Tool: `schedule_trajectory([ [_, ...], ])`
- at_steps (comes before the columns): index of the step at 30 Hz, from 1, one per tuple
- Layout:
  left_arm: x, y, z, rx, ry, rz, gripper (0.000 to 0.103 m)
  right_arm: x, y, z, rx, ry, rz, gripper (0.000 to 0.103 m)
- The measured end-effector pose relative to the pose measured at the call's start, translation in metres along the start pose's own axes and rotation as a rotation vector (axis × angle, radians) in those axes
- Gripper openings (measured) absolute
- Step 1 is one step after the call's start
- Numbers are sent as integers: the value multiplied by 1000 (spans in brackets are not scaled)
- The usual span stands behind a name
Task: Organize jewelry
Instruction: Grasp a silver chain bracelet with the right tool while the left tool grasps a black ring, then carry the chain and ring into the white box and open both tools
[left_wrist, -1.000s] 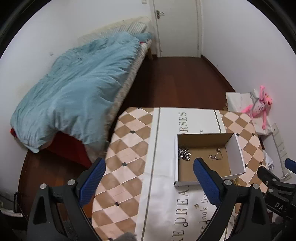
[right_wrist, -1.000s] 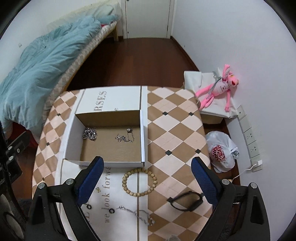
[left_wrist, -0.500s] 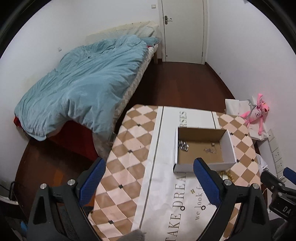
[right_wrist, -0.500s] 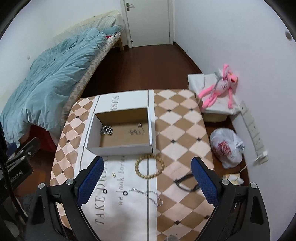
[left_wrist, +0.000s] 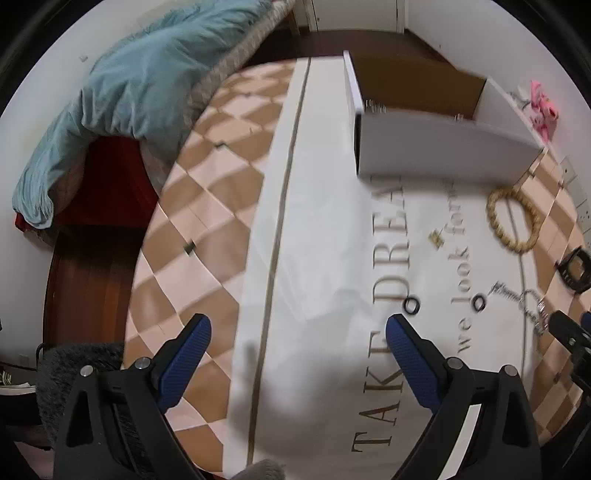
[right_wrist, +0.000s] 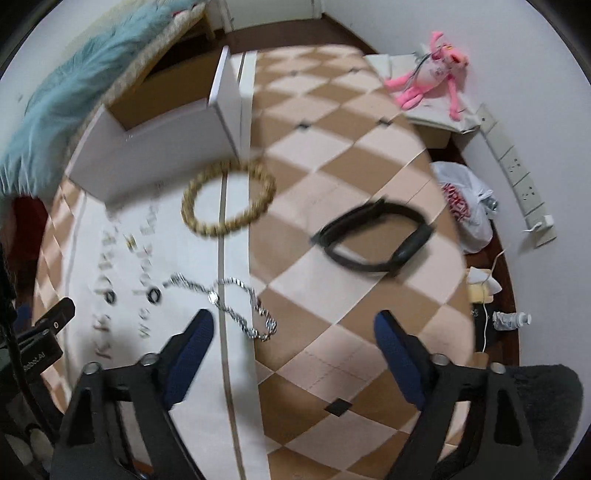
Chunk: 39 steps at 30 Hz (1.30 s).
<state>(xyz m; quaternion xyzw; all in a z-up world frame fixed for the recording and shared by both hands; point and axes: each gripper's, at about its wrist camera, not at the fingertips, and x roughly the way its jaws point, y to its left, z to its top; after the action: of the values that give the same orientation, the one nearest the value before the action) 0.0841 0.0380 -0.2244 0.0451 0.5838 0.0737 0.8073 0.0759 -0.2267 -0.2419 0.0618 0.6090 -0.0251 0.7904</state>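
Note:
A white cardboard box (left_wrist: 439, 155) (right_wrist: 155, 144) stands on the checkered table, with silver pieces just showing over its rim. In front of it lie a tan bead bracelet (left_wrist: 513, 221) (right_wrist: 229, 199), a black wristband (right_wrist: 373, 236) (left_wrist: 574, 271), a silver chain (right_wrist: 236, 302) (left_wrist: 528, 306) and two small dark rings (left_wrist: 411, 305) (right_wrist: 153, 295). My left gripper (left_wrist: 297, 328) hangs open over the white runner, empty. My right gripper (right_wrist: 293, 325) hovers low just below the chain; its jaws are closing with nothing between them.
A white runner (left_wrist: 314, 236) with printed letters crosses the table. A bed with a blue quilt (left_wrist: 129, 92) stands to the left. On the right floor are a pink plush toy (right_wrist: 432, 74), a plastic bag (right_wrist: 465, 206) and a power strip (right_wrist: 517, 173).
Both grippers have dropped steeply toward the table, so the box and jewelry look much larger. The right jaws have narrowed a little. The views are motion-blurred now.

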Motion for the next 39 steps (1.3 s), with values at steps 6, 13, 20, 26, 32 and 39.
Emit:
schedule_trajectory([
  [6,7,0,-5,3,17,-21,96,19,14,-11,-74,-28,-59,67],
  [13,6,-12,-5,35,6,-89,96,17,34,-24,-158,-88,-38,8],
  [20,0,-34,5,65,-25,-153,83,7,9,-5,-52,-92,-20,7],
  [26,8,-48,7,86,6,-170,50,5,-3,3,-27,-89,-33,7],
  [32,10,-51,7,88,8,-177,24,8,-5,6,-24,-79,-40,7],
  [39,7,-49,5,92,2,-189,10,1,-5,11,-3,-92,-17,7],
])
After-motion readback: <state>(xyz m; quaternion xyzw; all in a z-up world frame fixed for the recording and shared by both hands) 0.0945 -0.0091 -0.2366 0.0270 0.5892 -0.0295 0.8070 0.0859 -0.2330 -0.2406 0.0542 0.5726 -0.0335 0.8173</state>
